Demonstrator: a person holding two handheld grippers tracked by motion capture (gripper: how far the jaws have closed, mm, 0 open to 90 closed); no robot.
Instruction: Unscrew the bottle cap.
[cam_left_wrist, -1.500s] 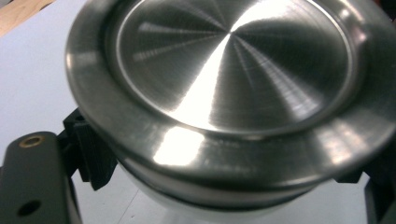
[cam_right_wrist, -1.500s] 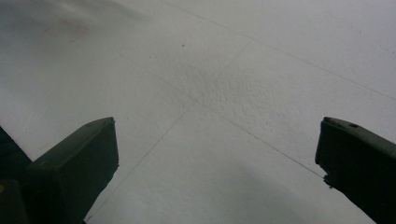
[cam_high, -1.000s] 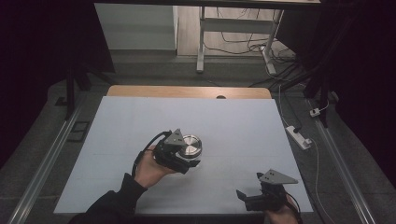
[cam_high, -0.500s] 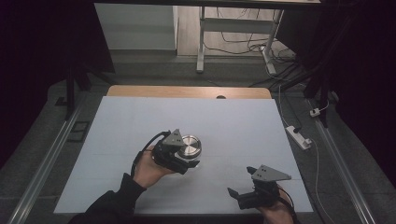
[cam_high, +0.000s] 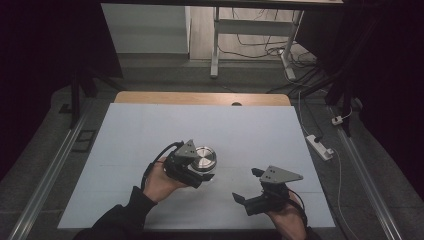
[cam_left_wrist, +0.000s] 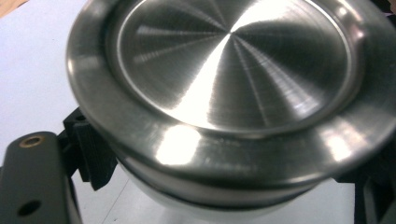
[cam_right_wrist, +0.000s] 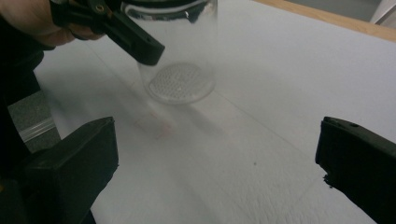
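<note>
- Since a second ago the right gripper (cam_high: 247, 185) has travelled up the table (cam_high: 260, 130) from the near right edge toward the middle, and its jaws now point left at the jar; the left gripper (cam_high: 202, 172) and the jar have kept their place
- Left gripper: it is closed round the glass jar (cam_high: 204, 161), with the jaws on either side of the body just below the metal lid (cam_left_wrist: 224, 70); in the left gripper view a ribbed black pad (cam_left_wrist: 93, 154) presses the glass under the lid's rim
- Jar: it stands upright on the pale table, a little left of centre and nearer the person than the far wooden edge; in the right gripper view its clear wall and dimpled base (cam_right_wrist: 180, 83) rest on the surface, with the left gripper's black jaw across the front of it
- Right gripper: its jaws are spread wide and hold nothing; in the right gripper view they rise at the two lower corners with bare table between them
- Spacing: the right gripper sits near the jar, to its right and closer to the person, and is not touching it
- Hands: the left hand (cam_high: 160, 181) grips its tool from the near side of the jar, and the right hand (cam_high: 286, 215) comes in at the bottom edge of the high view
</note>
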